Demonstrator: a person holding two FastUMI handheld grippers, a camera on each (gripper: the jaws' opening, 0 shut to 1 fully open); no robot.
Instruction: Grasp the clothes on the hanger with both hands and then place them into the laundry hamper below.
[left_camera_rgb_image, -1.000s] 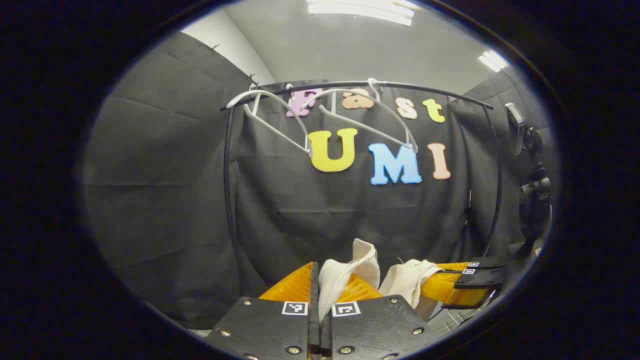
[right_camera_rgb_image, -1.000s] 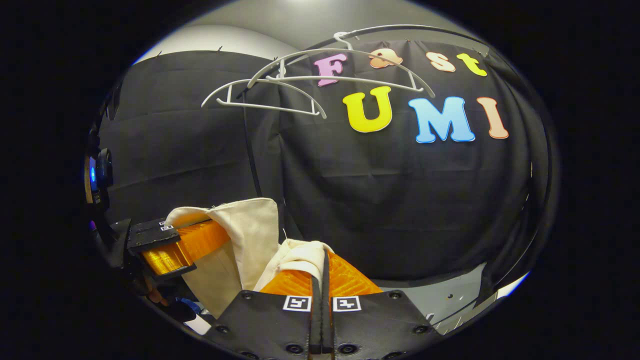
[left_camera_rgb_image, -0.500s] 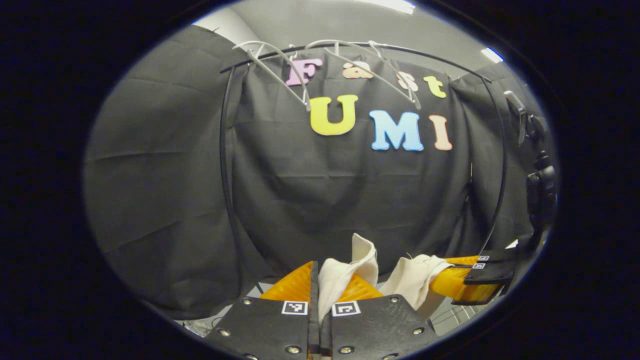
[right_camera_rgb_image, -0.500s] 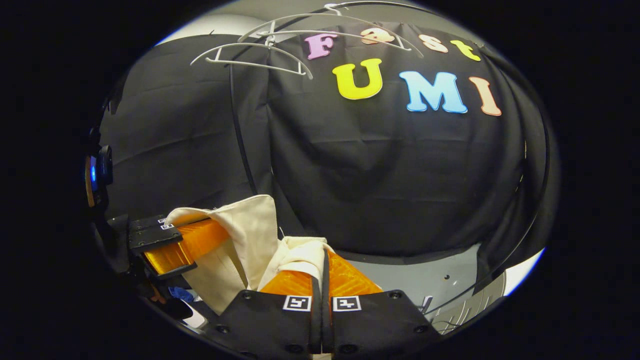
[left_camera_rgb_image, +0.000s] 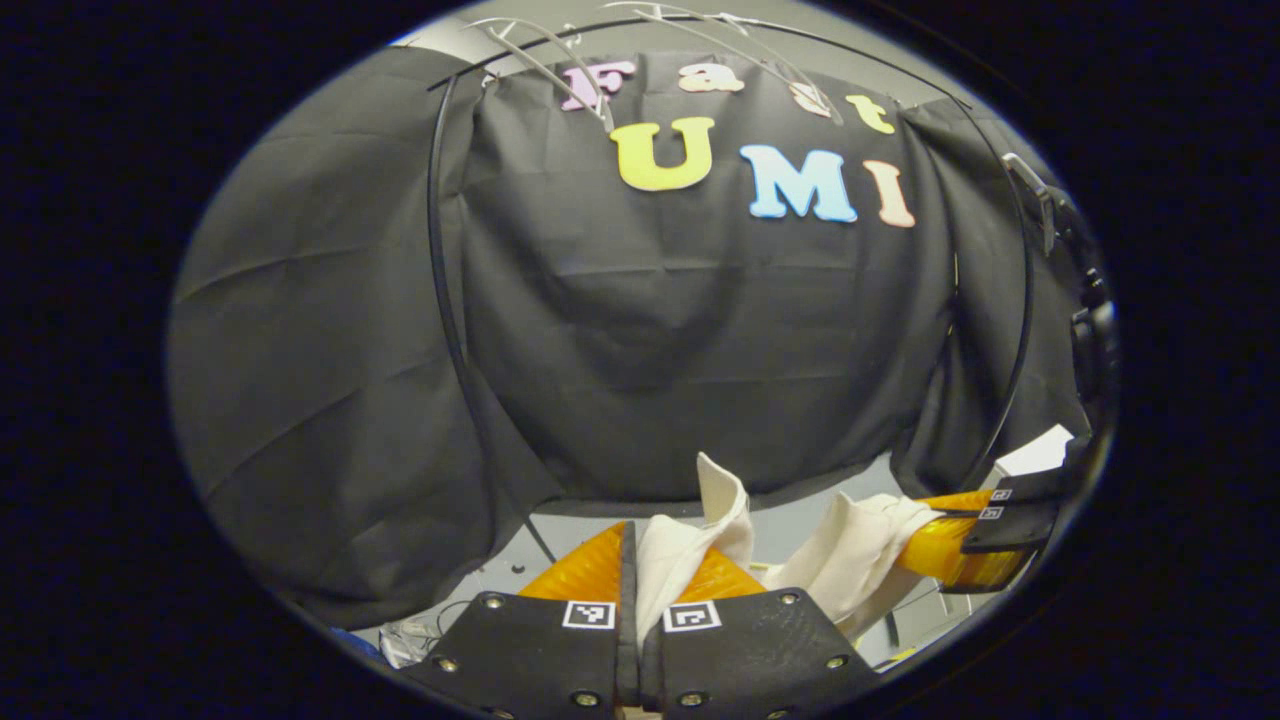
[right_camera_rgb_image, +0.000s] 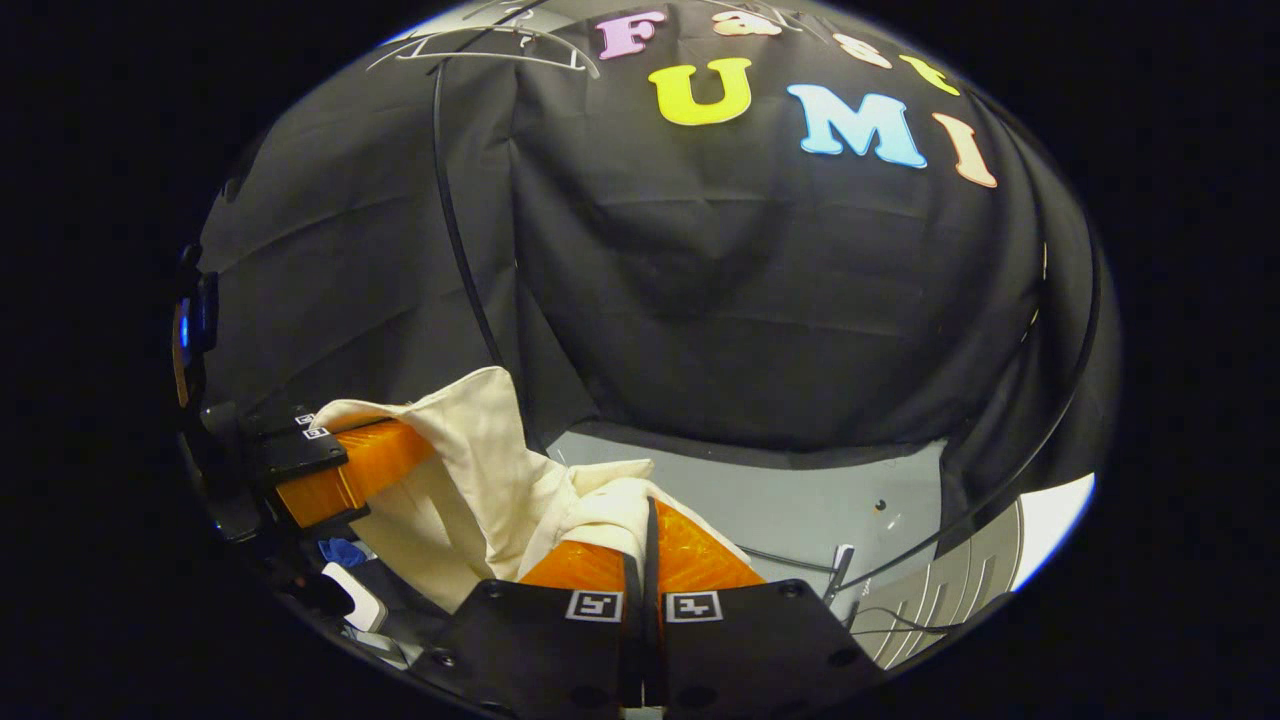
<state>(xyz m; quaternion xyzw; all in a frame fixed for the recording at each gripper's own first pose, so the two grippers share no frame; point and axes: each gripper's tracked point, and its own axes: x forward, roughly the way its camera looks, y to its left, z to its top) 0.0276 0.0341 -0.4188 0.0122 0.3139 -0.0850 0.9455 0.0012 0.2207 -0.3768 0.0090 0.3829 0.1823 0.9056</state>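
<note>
**Cloth clamped at both ends, low in frame**

At bottom centre of both views, the cream garment (left_camera_rgb_image: 690, 545) is pinched between the pressed-together jaws of the left gripper (left_camera_rgb_image: 630, 560) and right gripper (right_camera_rgb_image: 648, 545). White hangers (left_camera_rgb_image: 560, 60) are seen bare at the upper edge, on the black rail (left_camera_rgb_image: 440, 280).

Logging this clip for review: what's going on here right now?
A person holds a gripper in each hand, and both are clamped on one cream garment. The left gripper pinches one fold, the right gripper another, with the cloth slung between them. The white hangers on the black rail above are bare, so the garment is off and well below them. The grey floor shows beneath; whether a hamper is below cannot be told.
</note>
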